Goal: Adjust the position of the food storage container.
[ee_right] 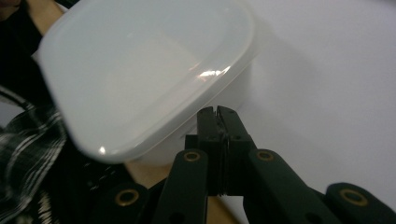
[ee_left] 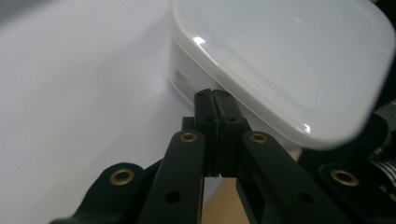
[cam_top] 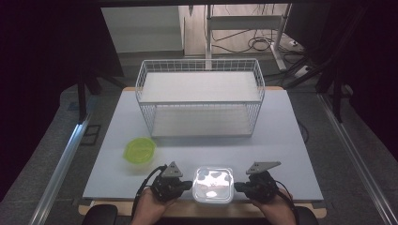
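Container: a white lidded plastic container (cam_top: 213,183) is sitting at the near edge of the tabletop (cam_top: 281,136), directly between the two grippers.
Left gripper: the left gripper (cam_top: 187,184) is pointing inward at the container's left wall; its jaws are pressed together with nothing between them, the tips resting at or just short of the wall under the lid's rim, as the left gripper view (ee_left: 215,95) shows.
Right gripper: the right gripper (cam_top: 238,186) is mirroring it from the other side, jaws likewise clenched on nothing, tips (ee_right: 217,112) lying just below the lid's overhang; contact cannot be told for certain.
Key relation: the container is lying straight inward from both sets of jaws, and both hands are sitting about equally near it. It looks roughly square, so no long axis is favouring either side.
Judgement: the closed tips seem to be bracing the container from two sides, probably for a squeeze-lift or a push.
Beyond: a white wire basket (cam_top: 200,96) is standing well apart at the back, with a green bowl (cam_top: 139,150) to the left.
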A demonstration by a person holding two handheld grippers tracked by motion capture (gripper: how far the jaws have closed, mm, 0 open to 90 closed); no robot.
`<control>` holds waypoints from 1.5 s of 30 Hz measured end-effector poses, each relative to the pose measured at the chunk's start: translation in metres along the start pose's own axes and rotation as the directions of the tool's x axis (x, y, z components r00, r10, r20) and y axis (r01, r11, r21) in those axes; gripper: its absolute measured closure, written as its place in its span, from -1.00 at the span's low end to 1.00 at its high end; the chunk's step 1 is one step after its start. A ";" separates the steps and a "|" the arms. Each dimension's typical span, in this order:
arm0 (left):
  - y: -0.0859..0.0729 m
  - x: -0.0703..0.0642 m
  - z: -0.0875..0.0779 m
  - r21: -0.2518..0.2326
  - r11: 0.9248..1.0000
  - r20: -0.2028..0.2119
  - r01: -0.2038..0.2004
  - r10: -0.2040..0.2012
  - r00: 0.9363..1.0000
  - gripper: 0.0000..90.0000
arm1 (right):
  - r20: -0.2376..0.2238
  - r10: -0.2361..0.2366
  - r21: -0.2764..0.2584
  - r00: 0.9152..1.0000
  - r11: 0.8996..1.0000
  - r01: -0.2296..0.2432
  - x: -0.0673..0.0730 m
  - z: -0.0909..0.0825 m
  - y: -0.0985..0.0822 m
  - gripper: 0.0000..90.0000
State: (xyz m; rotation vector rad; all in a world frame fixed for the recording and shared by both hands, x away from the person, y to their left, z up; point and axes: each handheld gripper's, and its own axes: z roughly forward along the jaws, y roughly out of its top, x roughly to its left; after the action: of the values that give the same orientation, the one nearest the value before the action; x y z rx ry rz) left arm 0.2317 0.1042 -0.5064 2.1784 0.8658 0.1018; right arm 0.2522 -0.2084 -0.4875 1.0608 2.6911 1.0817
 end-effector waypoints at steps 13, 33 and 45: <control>0.006 0.015 0.000 -0.002 0.999 -0.027 0.035 -0.035 0.999 0.99 | 0.016 -0.019 0.005 1.000 1.000 0.019 0.001 0.007 0.013 0.97; 0.020 0.056 0.005 -0.023 0.995 -0.101 0.096 -0.097 0.990 0.99 | 0.034 -0.023 -0.015 0.999 1.000 0.024 -0.022 0.039 0.050 0.97; 0.014 0.055 0.001 -0.026 0.998 -0.141 0.063 -0.066 0.988 0.77 | 0.067 -0.048 -0.051 0.997 0.997 0.052 -0.029 0.040 0.050 0.78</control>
State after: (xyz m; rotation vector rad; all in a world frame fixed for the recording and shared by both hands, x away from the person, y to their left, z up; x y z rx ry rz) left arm 0.2815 0.1308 -0.5085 2.1412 1.0097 0.2348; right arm 0.3152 -0.1768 -0.4920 0.9970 2.6087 1.0838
